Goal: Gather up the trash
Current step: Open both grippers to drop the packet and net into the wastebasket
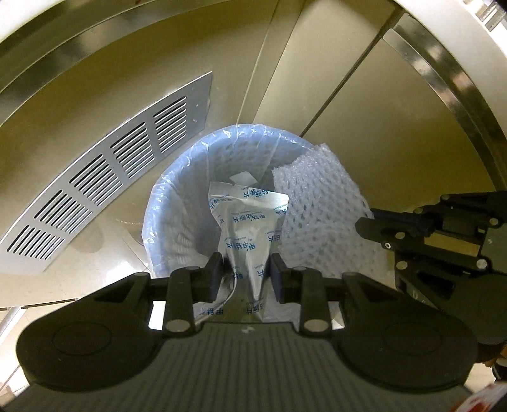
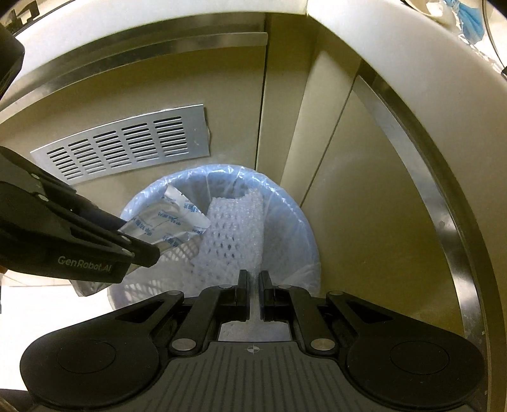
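Observation:
A white mesh trash bin lined with a pale blue bag (image 1: 171, 202) (image 2: 294, 222) stands on the floor against a steel cabinet. My left gripper (image 1: 245, 274) is shut on a silver foil packet with blue print (image 1: 244, 228) and holds it over the bin's mouth; the packet also shows in the right wrist view (image 2: 164, 225). My right gripper (image 2: 252, 288) is shut on a white foam net sleeve (image 2: 231, 234) that hangs into the bin; the sleeve also shows in the left wrist view (image 1: 317, 209).
A slotted metal vent plate (image 1: 104, 177) (image 2: 126, 145) is fixed on the cabinet panel behind the bin. A white countertop edge (image 2: 396, 54) runs overhead, with blue and clear items on it at the top right (image 2: 469, 19). Pale floor lies to the left.

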